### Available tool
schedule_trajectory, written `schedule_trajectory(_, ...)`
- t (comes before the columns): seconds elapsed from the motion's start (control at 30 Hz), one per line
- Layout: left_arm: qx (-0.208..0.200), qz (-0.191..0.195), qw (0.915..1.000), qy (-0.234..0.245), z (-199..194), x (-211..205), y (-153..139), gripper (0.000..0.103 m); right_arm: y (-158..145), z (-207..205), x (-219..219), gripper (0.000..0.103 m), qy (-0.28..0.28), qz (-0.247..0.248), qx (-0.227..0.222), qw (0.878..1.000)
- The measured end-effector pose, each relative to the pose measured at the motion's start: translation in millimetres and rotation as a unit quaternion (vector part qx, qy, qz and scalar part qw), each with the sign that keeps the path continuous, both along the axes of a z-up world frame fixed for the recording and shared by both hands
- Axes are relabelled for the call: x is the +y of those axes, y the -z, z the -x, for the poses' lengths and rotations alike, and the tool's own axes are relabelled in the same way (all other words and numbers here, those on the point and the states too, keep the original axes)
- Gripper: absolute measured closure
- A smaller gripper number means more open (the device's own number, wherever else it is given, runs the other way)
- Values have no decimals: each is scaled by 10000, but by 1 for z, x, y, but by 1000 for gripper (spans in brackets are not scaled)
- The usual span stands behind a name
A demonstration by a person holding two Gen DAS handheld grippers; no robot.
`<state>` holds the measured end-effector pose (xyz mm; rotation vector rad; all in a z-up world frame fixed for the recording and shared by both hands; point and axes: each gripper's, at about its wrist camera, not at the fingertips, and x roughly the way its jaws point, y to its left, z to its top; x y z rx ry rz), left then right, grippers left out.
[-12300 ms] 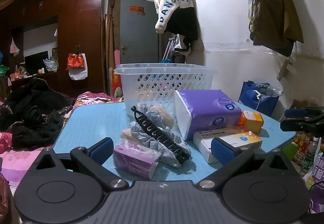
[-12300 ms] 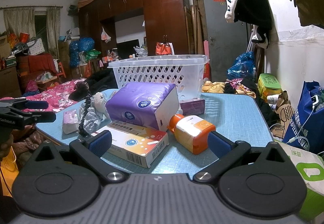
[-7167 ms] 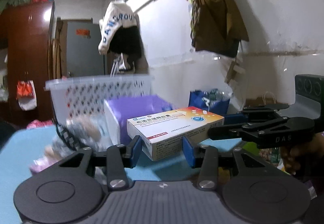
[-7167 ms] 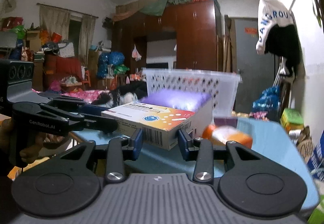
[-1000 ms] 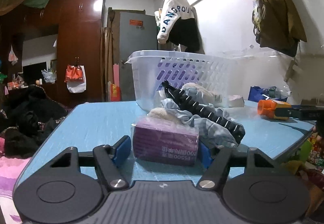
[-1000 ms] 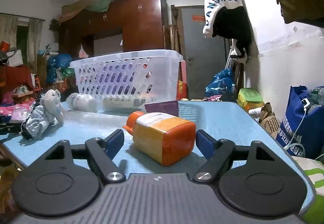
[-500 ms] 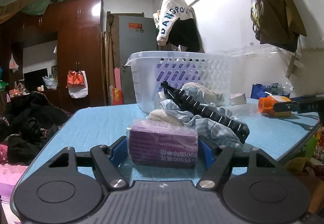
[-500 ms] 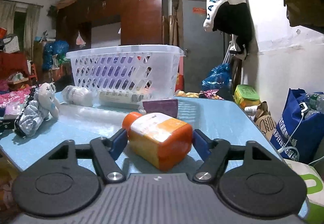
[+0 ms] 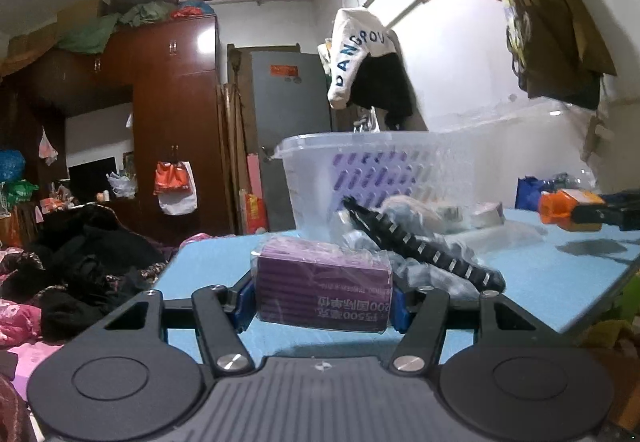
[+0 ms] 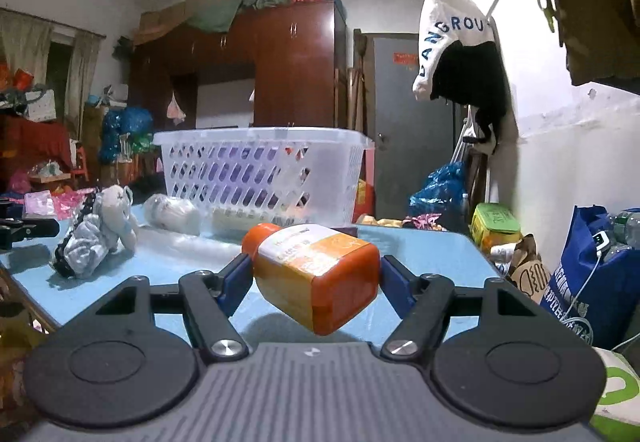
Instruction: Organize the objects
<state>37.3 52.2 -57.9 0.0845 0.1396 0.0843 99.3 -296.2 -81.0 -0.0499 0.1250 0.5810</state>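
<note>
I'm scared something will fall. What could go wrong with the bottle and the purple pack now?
The orange bottle hangs tilted in the right gripper, lifted off the table; it might slip out. The purple pack in the left gripper is soft and wrapped in plastic, so it could squash or slide before reaching the basket.

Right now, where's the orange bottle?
The orange bottle is clamped on its side in the right gripper, lifted off the blue table in front of the white basket; the left wrist view shows it far right.
</note>
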Motion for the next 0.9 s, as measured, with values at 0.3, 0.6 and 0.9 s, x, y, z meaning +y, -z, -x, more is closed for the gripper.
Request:
schedule_trajectory(0.3,-330,108,9994,44,2,-1,-32,38,-12,-1,-10,31,-144,-358,36,9992)
schedule_trajectory(0.6,-388,430,9970,515,-65,-6,-112,38,-74,-46,23,31,-476,-512,23,9976)
schedule_trajectory(0.9,946,801,9906,581,-198,-14,-158,38,-127,-142,107,31,-6,296,550,9980)
